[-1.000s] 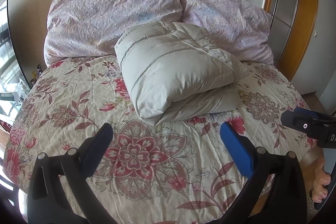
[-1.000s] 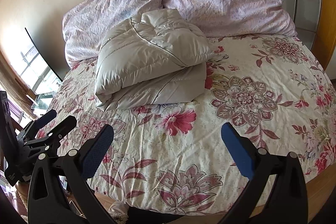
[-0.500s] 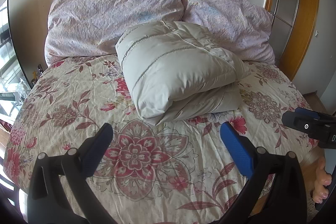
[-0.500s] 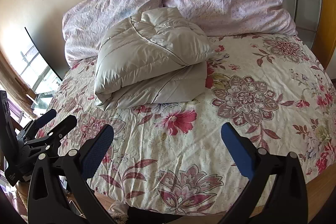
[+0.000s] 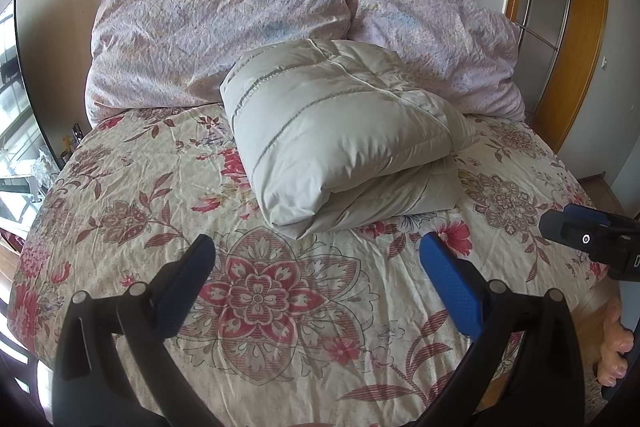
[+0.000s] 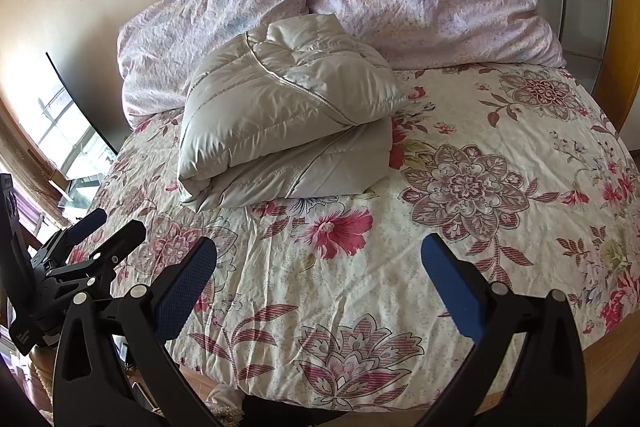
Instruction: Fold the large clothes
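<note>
Grey puffer jacket (image 5: 340, 135) sits folded in a chunky bundle on the floral bed (image 5: 280, 307), leaning against two lilac pillows (image 5: 224, 27). Left gripper (image 5: 316, 267) and right gripper (image 6: 320, 267) both hover spread wide over the near edge, holding nothing

Two lilac pillows (image 5: 224, 27) lean above the floral bedspread (image 5: 280, 307).

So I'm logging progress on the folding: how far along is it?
Done: the grey padded jacket lies folded over on itself on the floral bedspread. In hand: nothing; the left gripper and right gripper hang open, apart from it. Left: at most tidying.
</note>
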### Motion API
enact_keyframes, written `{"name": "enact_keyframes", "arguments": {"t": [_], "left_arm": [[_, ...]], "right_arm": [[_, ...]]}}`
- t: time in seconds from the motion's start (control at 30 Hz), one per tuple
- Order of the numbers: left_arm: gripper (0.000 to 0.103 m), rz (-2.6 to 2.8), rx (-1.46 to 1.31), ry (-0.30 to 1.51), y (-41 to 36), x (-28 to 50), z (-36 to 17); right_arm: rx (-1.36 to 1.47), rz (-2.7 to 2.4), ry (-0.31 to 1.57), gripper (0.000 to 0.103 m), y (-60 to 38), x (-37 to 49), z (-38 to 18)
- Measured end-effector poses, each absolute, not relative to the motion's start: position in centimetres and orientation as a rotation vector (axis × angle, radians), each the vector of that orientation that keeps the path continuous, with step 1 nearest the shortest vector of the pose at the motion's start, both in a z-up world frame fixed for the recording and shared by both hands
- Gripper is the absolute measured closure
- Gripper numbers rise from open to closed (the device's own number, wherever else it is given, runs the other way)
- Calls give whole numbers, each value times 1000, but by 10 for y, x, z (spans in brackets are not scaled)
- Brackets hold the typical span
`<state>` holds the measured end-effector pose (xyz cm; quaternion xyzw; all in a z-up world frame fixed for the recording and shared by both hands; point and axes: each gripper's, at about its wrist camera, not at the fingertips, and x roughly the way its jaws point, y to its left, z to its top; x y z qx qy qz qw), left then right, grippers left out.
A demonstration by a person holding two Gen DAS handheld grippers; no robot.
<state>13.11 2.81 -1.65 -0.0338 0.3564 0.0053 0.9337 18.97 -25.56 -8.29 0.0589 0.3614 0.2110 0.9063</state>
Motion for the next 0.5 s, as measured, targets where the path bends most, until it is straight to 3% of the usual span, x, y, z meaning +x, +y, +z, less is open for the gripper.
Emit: {"name": "enact_keyframes", "arguments": {"t": [0.5], "left_arm": [[2, 10, -67, 731, 30, 132, -18]], "right_arm": [[121, 436, 748, 1, -255, 190, -83]]}}
